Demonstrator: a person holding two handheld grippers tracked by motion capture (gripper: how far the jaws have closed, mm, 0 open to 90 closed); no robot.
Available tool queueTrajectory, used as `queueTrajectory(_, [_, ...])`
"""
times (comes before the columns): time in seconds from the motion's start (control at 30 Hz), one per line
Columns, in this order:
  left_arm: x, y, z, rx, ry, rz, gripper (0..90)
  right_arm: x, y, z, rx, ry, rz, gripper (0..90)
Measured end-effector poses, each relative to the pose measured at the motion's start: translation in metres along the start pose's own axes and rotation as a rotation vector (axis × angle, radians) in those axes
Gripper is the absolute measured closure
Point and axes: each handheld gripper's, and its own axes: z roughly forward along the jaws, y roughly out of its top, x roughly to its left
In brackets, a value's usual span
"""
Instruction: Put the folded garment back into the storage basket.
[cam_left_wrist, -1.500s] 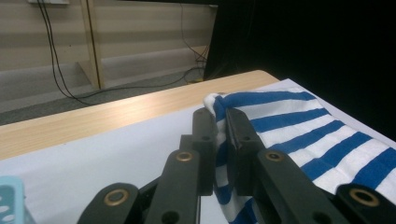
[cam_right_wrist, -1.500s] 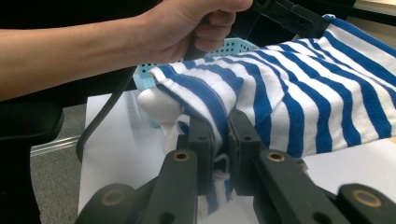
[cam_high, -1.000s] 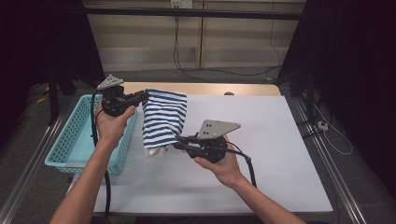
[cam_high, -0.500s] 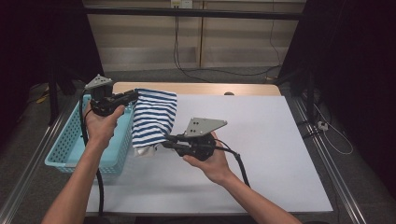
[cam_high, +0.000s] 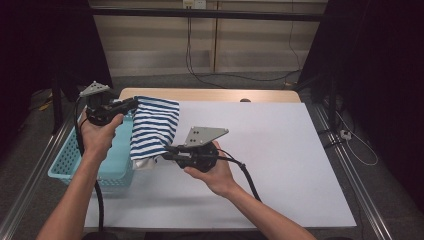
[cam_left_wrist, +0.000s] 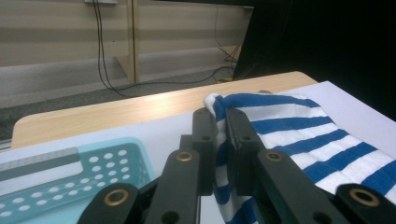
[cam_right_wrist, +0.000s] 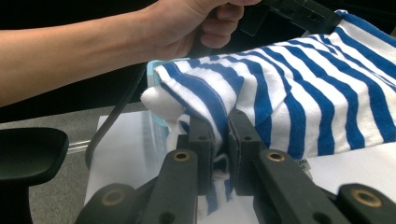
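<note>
striped towel held up between two tools

the towel (cam_high: 152, 127) is white with blue stripes, soft and thick, folded into a rough rectangle with a plain white layer showing under its lower edge. it hangs stretched between the two tools, lifted above the left part of the white counter (cam_high: 280, 150), with its left side over the near rim of the turquoise basket (cam_high: 75, 160) at about 9 o'clock on the counter.

the left tool (cam_high: 131, 103) grips the towel's top corner, at about 11 o'clock of the cloth. in the left gripper view its black jaws stand nearly together, clenched on a bunched blue and white edge of the towel (cam_left_wrist: 280, 126).

the right tool (cam_high: 167, 151) bites the lower edge, at about 6 o'clock of the cloth. in the right gripper view its jaws are likewise almost closed, pinching a fold of the towel (cam_right_wrist: 280, 93), with the person's left hand (cam_right_wrist: 196, 23) beyond at 12 o'clock.
</note>
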Motion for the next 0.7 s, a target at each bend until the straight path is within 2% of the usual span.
queueTrajectory(0.17, [0.007, 0.0, -0.003, 0.007, 0.005, 0.001, 83.7, 0.001, 0.005, 0.009, 0.006, 0.008, -0.014, 82.5])
queueTrajectory(0.23, [0.01, -0.001, -0.005, 0.008, 0.005, -0.022, 83.7, 0.002, 0.006, 0.012, 0.001, 0.01, -0.014, 82.5])
queueTrajectory(0.37, [0.015, -0.002, -0.008, -0.003, 0.009, -0.038, 83.7, 0.001, 0.008, 0.018, -0.003, 0.015, -0.014, 82.5])
queueTrajectory(0.47, [0.02, -0.002, -0.011, -0.005, 0.026, -0.022, 83.7, 0.002, 0.009, 0.022, -0.001, 0.016, -0.014, 82.5])
queueTrajectory(0.67, [0.027, -0.002, -0.016, 0.004, 0.041, -0.022, 83.7, 0.001, 0.011, 0.03, 0.004, 0.022, -0.013, 82.4])
queueTrajectory(0.7, [0.029, -0.002, -0.016, 0.002, 0.033, -0.028, 83.7, 0.001, 0.011, 0.031, 0.004, 0.023, -0.013, 82.5])
